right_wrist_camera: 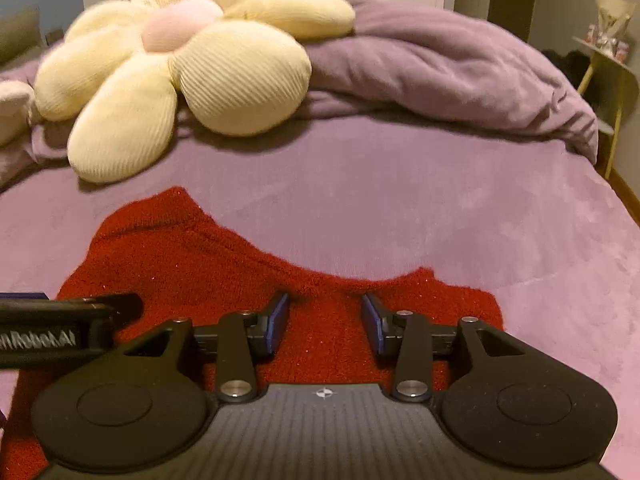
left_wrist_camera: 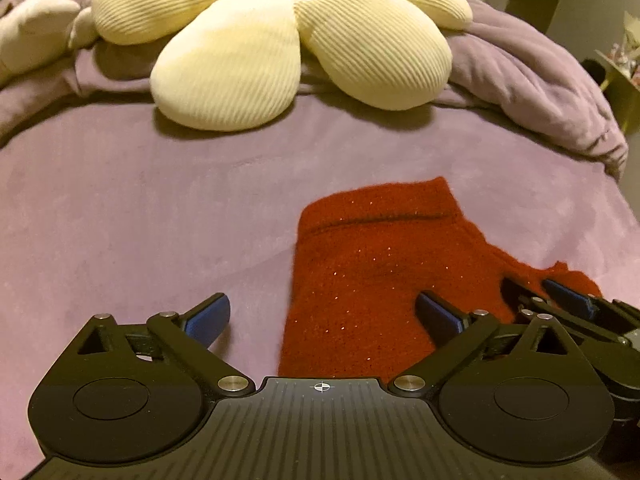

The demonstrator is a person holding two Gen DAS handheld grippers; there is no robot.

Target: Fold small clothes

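A small red knit garment (left_wrist_camera: 368, 276) with glitter flecks lies flat on the purple bed cover (left_wrist_camera: 120, 200). My left gripper (left_wrist_camera: 324, 312) is wide open; its left finger rests over the bare cover and its right finger over the garment's near left part. My right gripper (right_wrist_camera: 325, 320) is open, with both blue pads (right_wrist_camera: 278, 322) down on the garment (right_wrist_camera: 192, 264) near its right sleeve end. The right gripper (left_wrist_camera: 552, 296) also shows in the left wrist view at the garment's right edge. The left gripper's finger (right_wrist_camera: 68, 312) shows at the left of the right wrist view.
A large cream flower-shaped pillow (left_wrist_camera: 280, 40) with a pink centre lies at the back of the bed. A bunched purple duvet (right_wrist_camera: 460, 64) lies at the back right. A small side table (right_wrist_camera: 612, 60) stands beyond the bed's right edge.
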